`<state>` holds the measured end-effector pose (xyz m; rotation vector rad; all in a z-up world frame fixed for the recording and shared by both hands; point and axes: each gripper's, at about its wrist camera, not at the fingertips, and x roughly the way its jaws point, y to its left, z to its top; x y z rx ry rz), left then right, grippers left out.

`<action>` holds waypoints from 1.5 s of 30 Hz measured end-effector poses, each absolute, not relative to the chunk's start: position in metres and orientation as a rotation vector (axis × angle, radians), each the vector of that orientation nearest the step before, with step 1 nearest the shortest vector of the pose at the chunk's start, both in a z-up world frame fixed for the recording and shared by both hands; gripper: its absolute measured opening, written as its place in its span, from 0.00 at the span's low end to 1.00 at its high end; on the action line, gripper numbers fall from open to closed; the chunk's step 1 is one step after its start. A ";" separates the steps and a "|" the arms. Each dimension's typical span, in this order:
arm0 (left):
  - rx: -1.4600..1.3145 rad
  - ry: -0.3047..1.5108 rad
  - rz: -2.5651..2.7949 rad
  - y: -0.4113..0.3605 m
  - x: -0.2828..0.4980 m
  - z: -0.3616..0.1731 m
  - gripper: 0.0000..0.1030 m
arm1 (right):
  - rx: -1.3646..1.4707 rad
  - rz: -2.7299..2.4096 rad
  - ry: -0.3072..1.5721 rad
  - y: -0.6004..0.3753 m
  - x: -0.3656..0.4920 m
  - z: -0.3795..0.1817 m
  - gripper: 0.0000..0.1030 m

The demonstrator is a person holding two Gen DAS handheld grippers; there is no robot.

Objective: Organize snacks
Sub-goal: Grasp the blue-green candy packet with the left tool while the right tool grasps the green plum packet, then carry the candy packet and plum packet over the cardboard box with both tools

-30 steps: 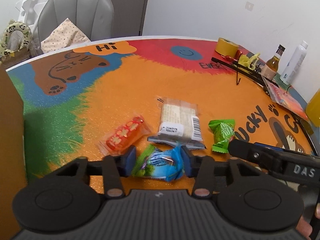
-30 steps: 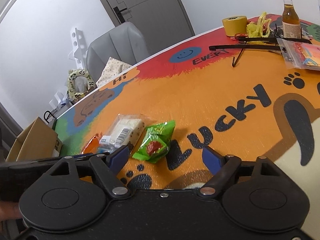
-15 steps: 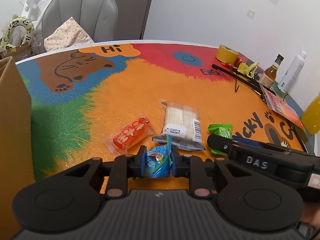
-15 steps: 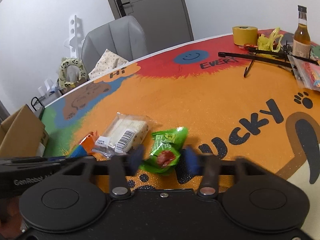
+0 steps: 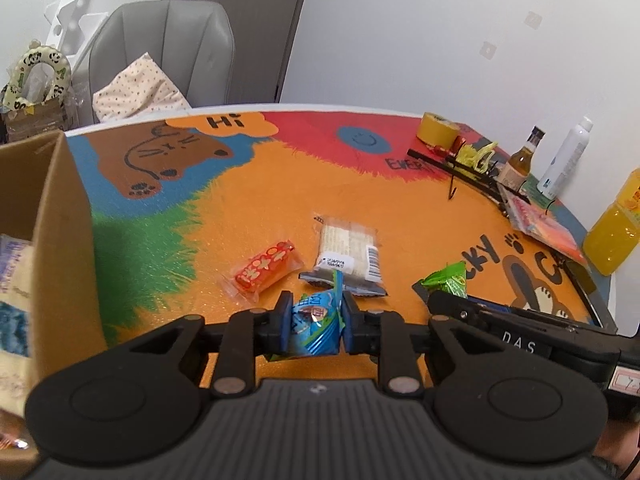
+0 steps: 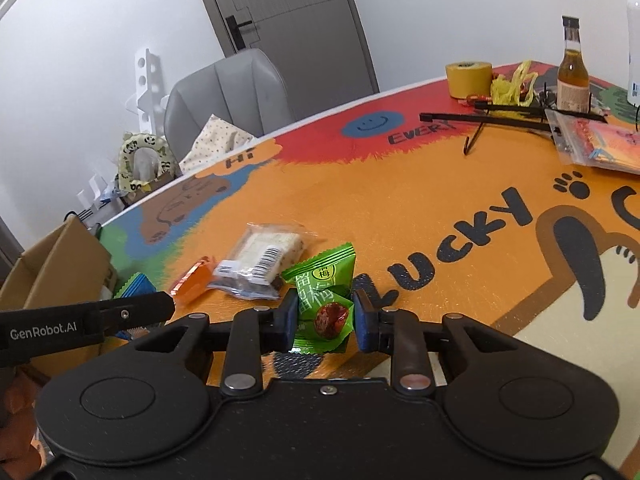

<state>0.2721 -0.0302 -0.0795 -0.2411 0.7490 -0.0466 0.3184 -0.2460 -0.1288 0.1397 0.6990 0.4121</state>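
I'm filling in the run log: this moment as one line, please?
left tongs: shut on blue snack | right tongs: shut on green snack | both clear of table

A grey chair (image 5: 160,48) with a dotted cushion (image 5: 136,92) stands behind the colourful table (image 6: 400,184). At the far edge sit a yellow tape roll (image 6: 469,78), an amber bottle (image 6: 573,76) and a juice bottle (image 5: 616,232).

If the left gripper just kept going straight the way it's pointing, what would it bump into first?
Probably the clear-wrapped wafer packet, lying on the table just beyond the blue snack packet that the left gripper holds; depth is hard to judge.
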 end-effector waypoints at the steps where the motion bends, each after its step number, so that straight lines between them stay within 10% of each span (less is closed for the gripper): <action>1: -0.241 0.742 -0.046 -0.030 0.269 -0.077 0.22 | 0.140 0.415 0.692 -0.245 0.315 -0.126 0.25; 45: -0.317 0.539 0.147 0.081 0.161 -0.009 0.22 | 0.087 0.638 0.560 -0.146 0.244 -0.059 0.25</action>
